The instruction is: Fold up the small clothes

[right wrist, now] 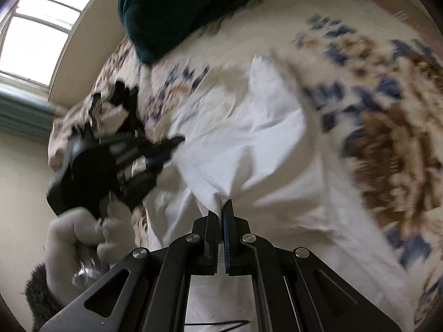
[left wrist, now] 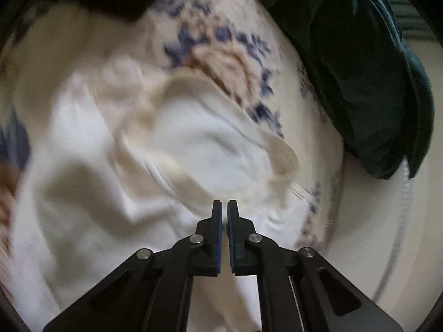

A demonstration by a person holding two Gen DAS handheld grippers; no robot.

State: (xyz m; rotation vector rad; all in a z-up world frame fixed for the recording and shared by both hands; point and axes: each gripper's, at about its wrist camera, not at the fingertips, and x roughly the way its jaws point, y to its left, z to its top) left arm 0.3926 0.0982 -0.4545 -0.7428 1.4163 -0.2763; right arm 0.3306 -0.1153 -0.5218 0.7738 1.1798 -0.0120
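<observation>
A white garment (left wrist: 177, 149) with a cream neck band (left wrist: 193, 177) lies crumpled on a floral bedspread (left wrist: 221, 44). My left gripper (left wrist: 224, 204) is shut, its tips at the garment's cloth just below the neck band; whether cloth is pinched is unclear. In the right wrist view the same white garment (right wrist: 249, 138) stretches across the bed. My right gripper (right wrist: 220, 207) is shut on a hem corner of it. The left gripper (right wrist: 155, 152) shows there too, held by a gloved hand (right wrist: 80, 238), its fingertips at the garment's far edge.
A dark teal pillow (left wrist: 360, 69) lies at the right of the bed, also at the top in the right wrist view (right wrist: 180, 5). A dark cloth (left wrist: 110, 2) lies at the far side. A window (right wrist: 41, 27) and cream wall stand beyond the bed.
</observation>
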